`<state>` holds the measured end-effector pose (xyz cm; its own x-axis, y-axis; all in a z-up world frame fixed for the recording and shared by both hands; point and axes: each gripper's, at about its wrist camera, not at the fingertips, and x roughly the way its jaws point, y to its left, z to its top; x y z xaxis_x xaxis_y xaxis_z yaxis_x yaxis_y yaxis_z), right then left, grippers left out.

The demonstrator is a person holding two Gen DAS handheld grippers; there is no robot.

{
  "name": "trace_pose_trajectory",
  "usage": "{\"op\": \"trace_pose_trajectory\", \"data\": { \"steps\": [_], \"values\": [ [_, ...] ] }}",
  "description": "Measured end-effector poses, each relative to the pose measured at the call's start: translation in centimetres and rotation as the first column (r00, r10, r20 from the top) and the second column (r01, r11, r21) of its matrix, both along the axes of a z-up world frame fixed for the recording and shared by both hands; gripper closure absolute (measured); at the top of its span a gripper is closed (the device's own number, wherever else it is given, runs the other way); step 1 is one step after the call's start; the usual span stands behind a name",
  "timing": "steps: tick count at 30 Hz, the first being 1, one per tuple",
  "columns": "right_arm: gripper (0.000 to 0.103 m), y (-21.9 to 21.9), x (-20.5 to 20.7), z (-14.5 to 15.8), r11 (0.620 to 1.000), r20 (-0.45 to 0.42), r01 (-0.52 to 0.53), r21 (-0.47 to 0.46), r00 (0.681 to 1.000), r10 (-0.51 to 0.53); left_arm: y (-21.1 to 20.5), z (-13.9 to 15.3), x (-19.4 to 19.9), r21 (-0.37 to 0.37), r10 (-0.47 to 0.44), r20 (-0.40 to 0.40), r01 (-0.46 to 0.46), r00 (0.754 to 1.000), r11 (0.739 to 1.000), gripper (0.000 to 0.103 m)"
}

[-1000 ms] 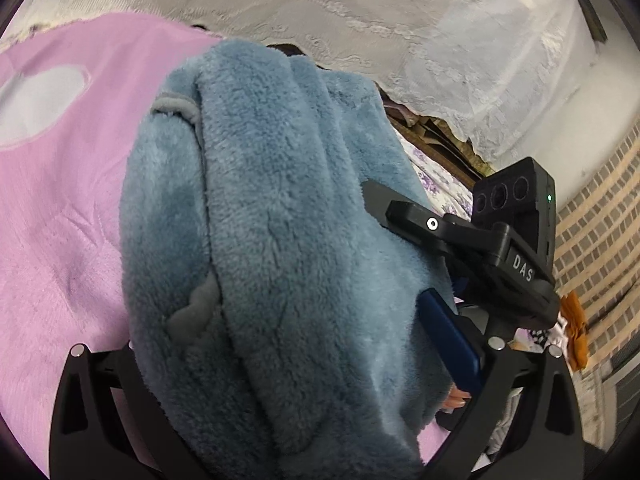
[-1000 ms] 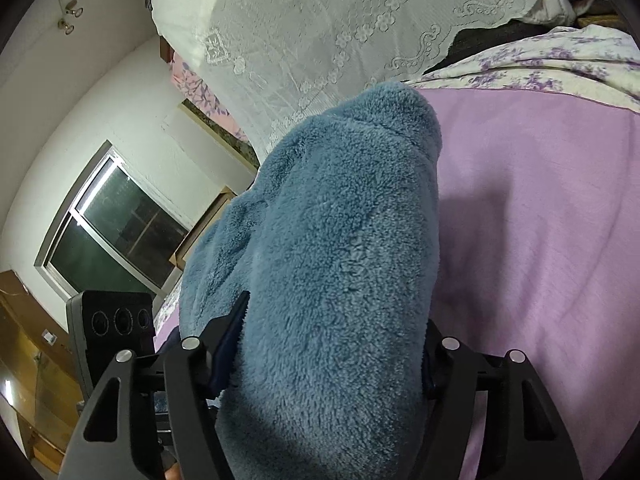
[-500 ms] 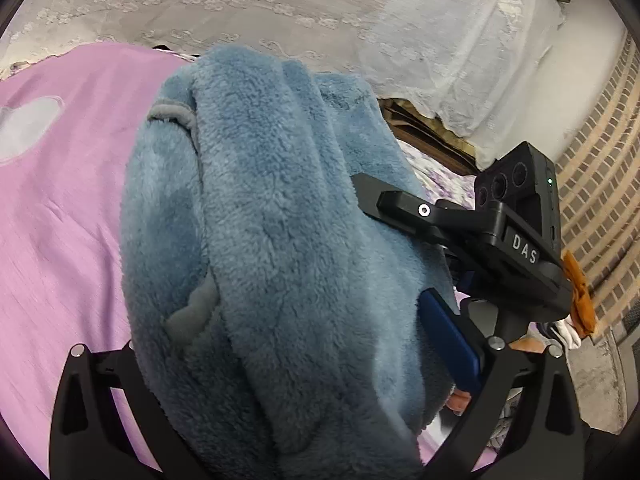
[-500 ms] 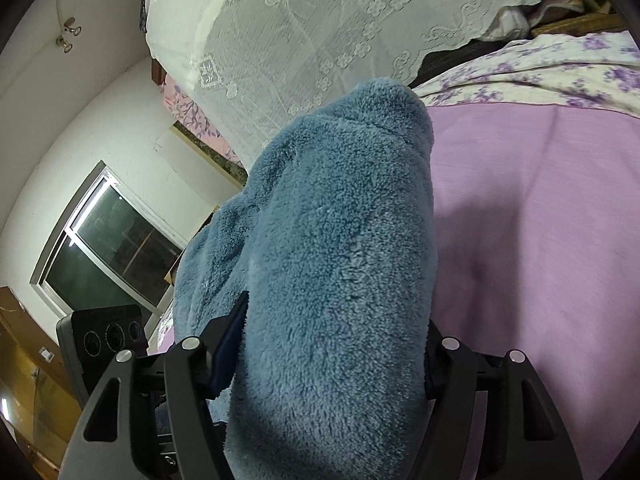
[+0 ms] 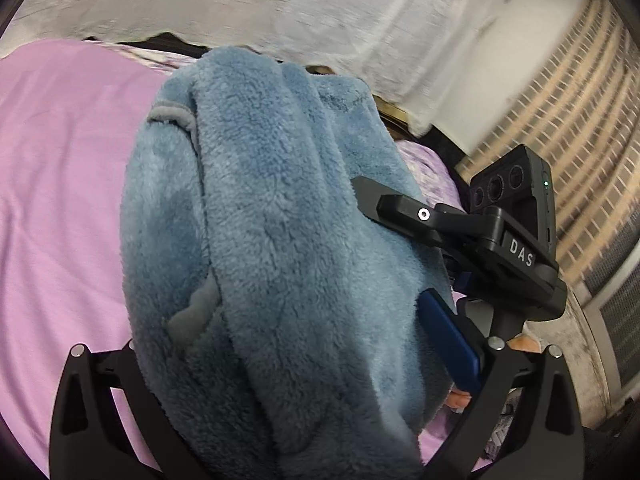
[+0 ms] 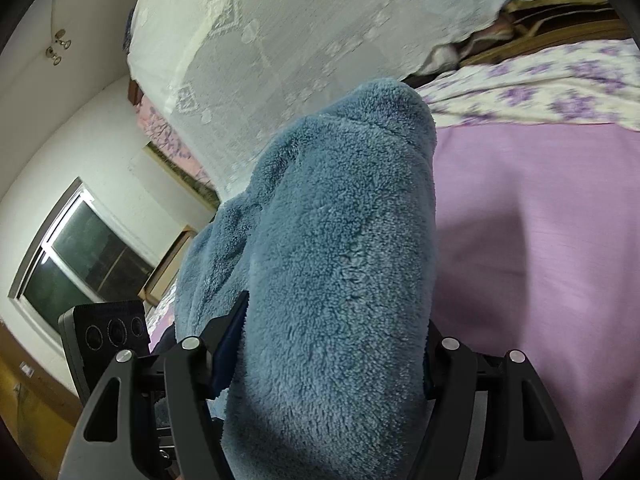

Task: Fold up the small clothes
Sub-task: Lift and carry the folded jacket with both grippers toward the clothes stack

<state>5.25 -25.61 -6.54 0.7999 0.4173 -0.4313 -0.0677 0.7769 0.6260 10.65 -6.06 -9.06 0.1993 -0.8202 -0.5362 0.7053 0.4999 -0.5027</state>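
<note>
a white lace curtain (image 6: 304,40) hangs behind the pink bedspread (image 6: 540,220); left of the curtain, a dark window (image 6: 80,256) in a white wall (image 6: 60,136).

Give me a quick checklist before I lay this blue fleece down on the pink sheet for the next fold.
1. Left tool gripping the blue fleece: ok, bunched fabric fills it.
2. Right tool gripping the fleece: ok.
3. Fleece lifted off the pink sheet: ok.
4. Sheet area beside the fleece free: ok where visible.
5. Fleece edges aligned: cannot tell, bunched.
6. Tools apart from each other: ok.
</note>
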Motion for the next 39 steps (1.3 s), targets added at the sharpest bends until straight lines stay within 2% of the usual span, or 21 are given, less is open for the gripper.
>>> {"op": "trace_pose_trajectory", "data": {
  "steps": [9, 14, 17, 21, 24, 29, 34, 39],
  "values": [
    [0.035, -6.7, -9.9, 3.7, 0.979, 0.048, 0.200, -0.023, 0.979, -0.199, -7.2, 2.9, -5.9, -0.022, -0.179, 0.031, 0.180, 0.983, 0.983, 0.004],
    [0.035, -10.9, -14.9, 6.0, 0.952, 0.078, 0.304, -0.022, 0.950, -0.302, -12.5, 5.6, -9.3, -0.026, -0.281, 0.055, 0.283, 0.958, 0.959, 0.004],
    [0.035, -13.8, -18.1, 8.6, 0.929, 0.105, 0.369, -0.024, 0.925, -0.365, -15.7, 7.8, -11.3, -0.033, -0.334, 0.082, 0.337, 0.939, 0.941, 0.004],
    [0.035, -17.1, -21.6, 11.8, 0.894, 0.138, 0.447, -0.033, 0.888, -0.439, -20.0, 11.3, -13.6, -0.045, -0.407, 0.112, 0.414, 0.906, 0.909, 0.004],
    [0.035, -20.3, -25.3, 14.0, 0.859, 0.163, 0.511, -0.033, 0.850, -0.500, -24.0, 14.0, -15.4, -0.063, -0.480, 0.125, 0.490, 0.868, 0.869, 0.004],
    [0.035, -25.2, -29.9, 16.9, 0.787, 0.170, 0.616, -0.018, 0.778, -0.605, -30.1, 16.9, -17.7, -0.071, -0.570, 0.125, 0.581, 0.812, 0.811, 0.004],
    [0.035, -30.2, -33.5, 17.1, 0.724, 0.149, 0.690, 0.014, 0.714, -0.684, -36.0, 18.1, -20.1, -0.055, -0.635, 0.122, 0.644, 0.763, 0.763, 0.004],
    [0.034, -34.0, -35.4, 15.1, 0.674, 0.111, 0.737, 0.046, 0.667, -0.737, -41.2, 17.3, -21.7, -0.031, -0.683, 0.091, 0.687, 0.725, 0.726, 0.004]
  ]
}}
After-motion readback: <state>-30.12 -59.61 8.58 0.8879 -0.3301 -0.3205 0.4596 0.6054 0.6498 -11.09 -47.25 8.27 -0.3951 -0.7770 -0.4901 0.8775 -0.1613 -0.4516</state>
